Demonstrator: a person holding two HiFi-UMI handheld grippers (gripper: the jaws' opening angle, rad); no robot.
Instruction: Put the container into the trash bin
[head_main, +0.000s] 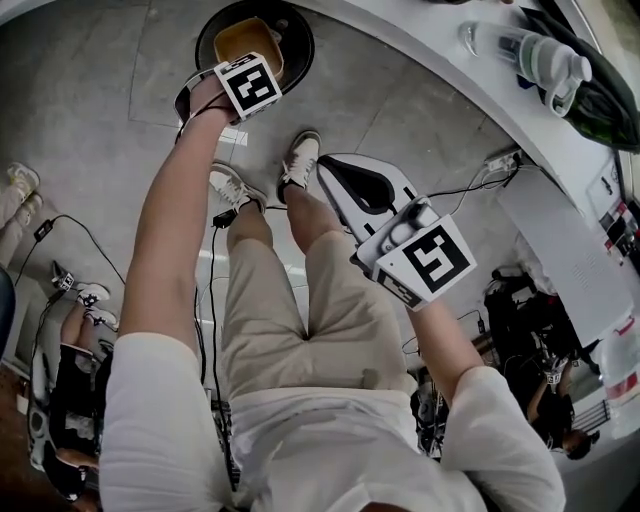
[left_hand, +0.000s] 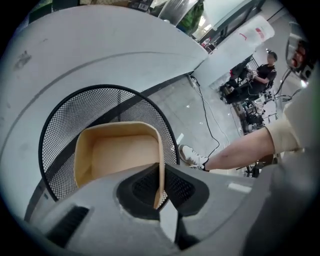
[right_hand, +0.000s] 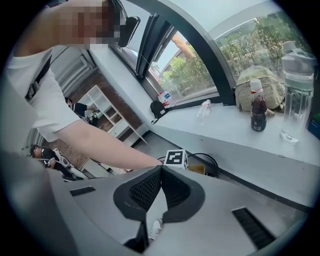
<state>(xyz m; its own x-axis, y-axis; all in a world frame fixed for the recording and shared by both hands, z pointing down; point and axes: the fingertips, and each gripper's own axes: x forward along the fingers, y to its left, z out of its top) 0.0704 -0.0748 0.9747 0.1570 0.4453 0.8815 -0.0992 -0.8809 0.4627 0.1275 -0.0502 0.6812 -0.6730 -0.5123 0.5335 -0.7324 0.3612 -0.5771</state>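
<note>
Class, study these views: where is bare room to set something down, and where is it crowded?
Free: grey floor left of the trash bin; white counter between bin and water bottle. Crowded: cables and shoes near the bin.

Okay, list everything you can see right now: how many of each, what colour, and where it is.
container: one, tan, held over the trash bin
trash bin: one, black mesh, on the floor by the counter
counter: one, white, curved
water bottle: one, clear, on the counter
drink bottle: one, dark, on the counter
bag: one, beige, behind the bottles
cables: several, black, on the floor
seated person: one, dark clothes, far background
left gripper: one, grey, shut on the container's wall
right gripper: one, grey, shut, nothing in it
shoes: two, white, on the floor
</note>
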